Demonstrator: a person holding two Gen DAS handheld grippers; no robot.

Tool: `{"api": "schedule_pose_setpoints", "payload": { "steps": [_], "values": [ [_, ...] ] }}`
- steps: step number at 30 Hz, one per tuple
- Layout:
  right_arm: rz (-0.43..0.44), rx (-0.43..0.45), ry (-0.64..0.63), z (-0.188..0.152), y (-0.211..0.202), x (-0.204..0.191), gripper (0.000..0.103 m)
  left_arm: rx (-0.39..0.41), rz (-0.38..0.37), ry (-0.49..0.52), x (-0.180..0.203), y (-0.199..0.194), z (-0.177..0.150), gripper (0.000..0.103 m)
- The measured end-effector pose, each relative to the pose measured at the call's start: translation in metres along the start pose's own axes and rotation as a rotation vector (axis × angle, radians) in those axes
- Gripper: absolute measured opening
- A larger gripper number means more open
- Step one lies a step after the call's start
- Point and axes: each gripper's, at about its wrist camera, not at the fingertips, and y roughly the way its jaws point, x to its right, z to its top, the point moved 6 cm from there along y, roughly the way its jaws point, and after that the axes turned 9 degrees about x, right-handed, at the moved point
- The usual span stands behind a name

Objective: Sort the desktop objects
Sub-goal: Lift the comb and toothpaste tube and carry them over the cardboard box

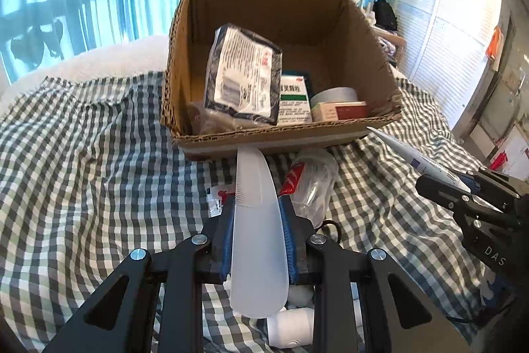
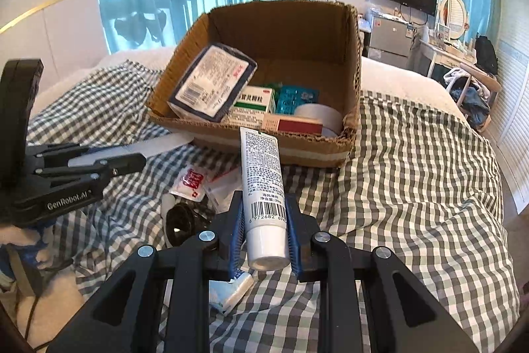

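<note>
My left gripper (image 1: 256,204) is shut on a white comb (image 1: 253,220) whose tip points at the front wall of the cardboard box (image 1: 264,141). My right gripper (image 2: 264,204) is shut on a white tube (image 2: 263,184) with a barcode, its flat end near the box's front rim (image 2: 297,151). The box holds a dark blue packet (image 1: 243,75), a green-white medicine box (image 1: 294,101), a red-white carton (image 1: 340,111) and a roll of tape (image 1: 334,95). The right gripper with the tube also shows in the left wrist view (image 1: 463,187); the left gripper with the comb shows in the right wrist view (image 2: 109,161).
The box stands on a bed with a green checked cloth (image 2: 413,171). On the cloth before the box lie a red-white sachet (image 2: 190,184), a clear plastic bag (image 1: 314,181), a black ring-shaped object (image 2: 180,224), a small tube (image 2: 231,288) and a white bottle (image 1: 291,326).
</note>
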Motion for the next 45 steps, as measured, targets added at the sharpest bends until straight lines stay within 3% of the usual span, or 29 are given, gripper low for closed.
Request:
{"api": "schedule_pose_setpoints", "payload": {
  "steps": [10,11,18,22,26,28,30,32,38,41,44,45],
  "values": [
    [0.031,0.053,-0.01,0.013,-0.015,-0.011,0.022,0.041,-0.004,0.025,0.011,-0.018,0.002,0.025],
    [0.035,0.065,-0.009,0.016,-0.018,-0.011,0.022,0.051,-0.008,0.027,0.013,-0.021,0.005,0.011],
    [0.029,0.114,0.002,0.031,-0.028,-0.008,0.022,0.111,-0.003,0.021,0.01,-0.035,0.023,0.009],
    [0.028,0.118,0.012,0.031,-0.028,-0.007,0.022,0.077,0.006,-0.003,-0.002,-0.027,0.019,0.009],
    [0.032,0.142,0.028,0.039,-0.03,-0.003,0.022,-0.021,0.023,-0.028,-0.009,0.004,-0.004,0.01],
    [0.032,0.154,0.035,0.046,-0.031,-0.002,0.022,-0.084,0.03,-0.044,-0.012,0.021,-0.016,0.015],
    [0.031,0.164,0.043,0.056,-0.031,0.002,0.022,-0.146,0.017,-0.08,-0.017,0.038,-0.028,0.04],
    [0.032,0.179,0.049,0.066,-0.031,0.005,0.022,-0.231,0.04,-0.109,-0.025,0.06,-0.044,0.056],
    [0.044,0.222,0.061,0.096,-0.034,0.011,0.022,-0.437,0.079,-0.156,-0.043,0.087,-0.087,0.07],
    [0.053,0.251,0.073,0.114,-0.034,0.015,0.022,-0.478,0.086,-0.125,-0.04,0.093,-0.097,0.069],
    [0.065,0.279,0.08,0.131,-0.034,0.015,0.022,-0.492,0.046,-0.05,-0.024,0.096,-0.104,0.035],
    [0.071,0.291,0.08,0.138,-0.034,0.014,0.022,-0.488,0.034,-0.022,-0.018,0.094,-0.105,0.029]
  ]
}}
